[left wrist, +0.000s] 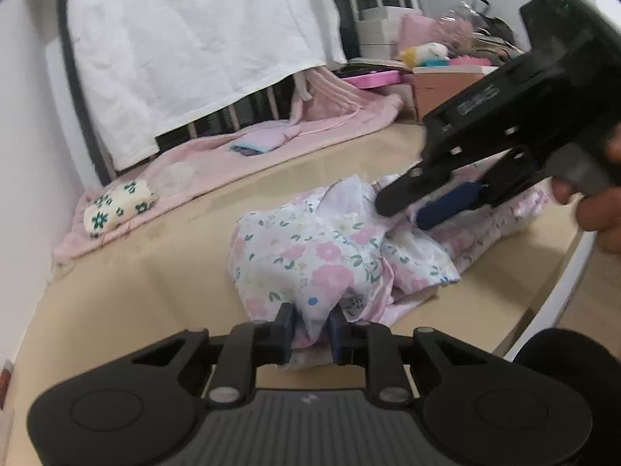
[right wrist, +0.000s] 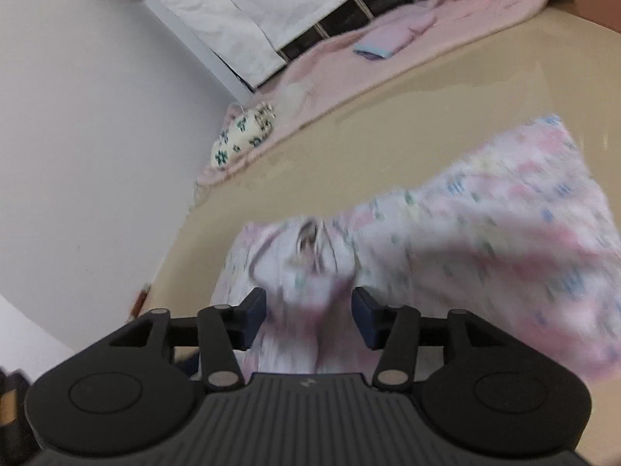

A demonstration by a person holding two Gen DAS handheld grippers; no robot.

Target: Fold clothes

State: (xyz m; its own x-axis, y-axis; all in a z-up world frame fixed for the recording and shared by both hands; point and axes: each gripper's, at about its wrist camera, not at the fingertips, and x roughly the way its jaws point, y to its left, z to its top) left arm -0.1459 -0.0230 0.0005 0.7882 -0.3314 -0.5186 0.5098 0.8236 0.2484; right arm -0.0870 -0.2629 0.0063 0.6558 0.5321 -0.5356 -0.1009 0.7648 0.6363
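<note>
Fingers first: on my left gripper [left wrist: 310, 330] they're pinched nearly together on a fold of the floral garment [left wrist: 322, 256], right at its near edge, so that corner is mine. Those on my right gripper [right wrist: 309, 316] stand apart with bunched cloth lying between them, and as far as I can see the pads aren't pressing on it (the picture is pretty smeared, so take that with a pinch of salt).

Why hold it like this? My guess is I'm after two points along one hem so I can lift and spread the thing flat before any folding happens. Left anchors one end, right is hunting for the other.

The garment sits crumpled on the tan table [left wrist: 163, 272], about in the middle, well apart from the pink blanket [left wrist: 217, 163] along the far edge and the small folded pile [left wrist: 258, 140] resting on it. Its long axis, roughly, runs from my left fingers away toward the right side of the table, where my right gripper is over it. Nothing's folded yet, I reckon.
</note>
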